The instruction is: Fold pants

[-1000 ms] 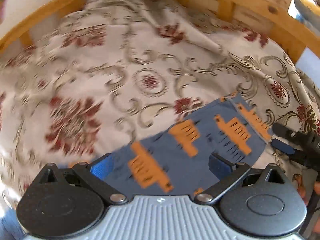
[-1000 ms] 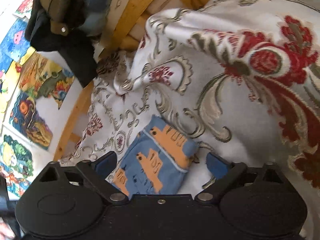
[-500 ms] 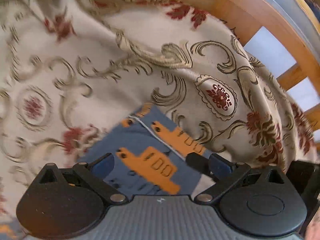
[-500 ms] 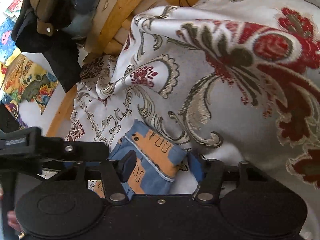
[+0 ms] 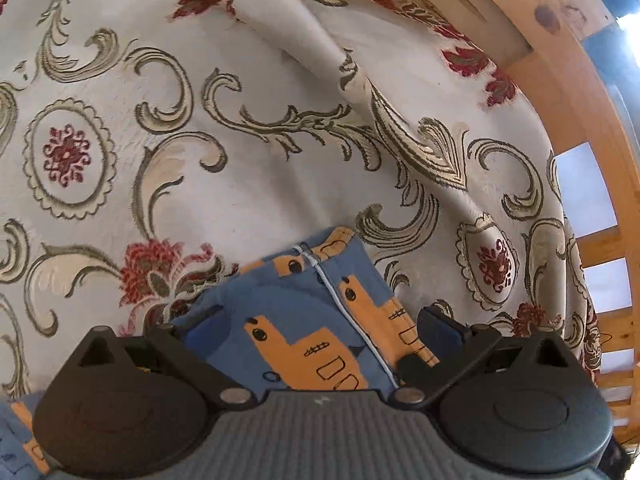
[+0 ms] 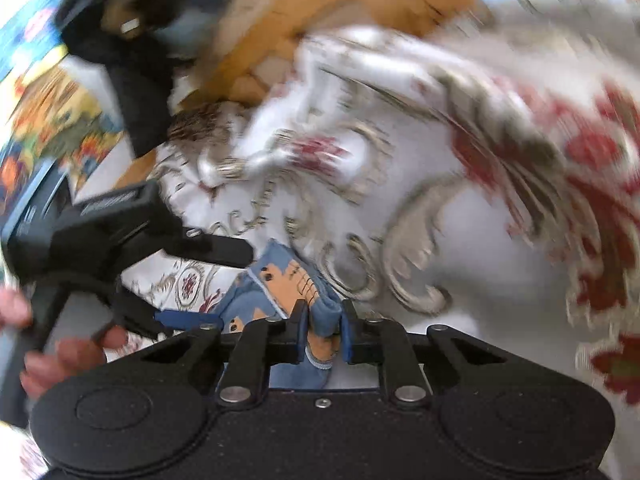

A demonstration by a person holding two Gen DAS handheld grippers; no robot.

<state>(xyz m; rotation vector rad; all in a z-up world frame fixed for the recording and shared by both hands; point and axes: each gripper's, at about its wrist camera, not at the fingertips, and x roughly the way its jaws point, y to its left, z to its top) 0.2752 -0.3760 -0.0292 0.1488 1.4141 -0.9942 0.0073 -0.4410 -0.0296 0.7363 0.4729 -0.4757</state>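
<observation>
Right now the right gripper (image 6: 323, 334) is clamped on a bunched edge of the folded pants (image 6: 280, 288), a small blue pair printed with orange diggers; the cloth is pinched between its two blue pads (image 6: 347, 330) and hangs out below them. Much of this view is smeared by motion, so finer detail of the fold cannot be told. Off to the left of these fingers, the left gripper (image 6: 188, 276) shows as a black frame with a person's hand (image 6: 60, 356) on its handle.

From its own camera, the left gripper (image 5: 320, 332) stands with its fingers wide apart, one on each side of the pants (image 5: 304, 320), which lie flat between and just ahead of them on the floral bedspread (image 5: 248, 184). Beyond the fingers and to the right runs a wooden bed rail (image 5: 560, 92). No container is in view.
</observation>
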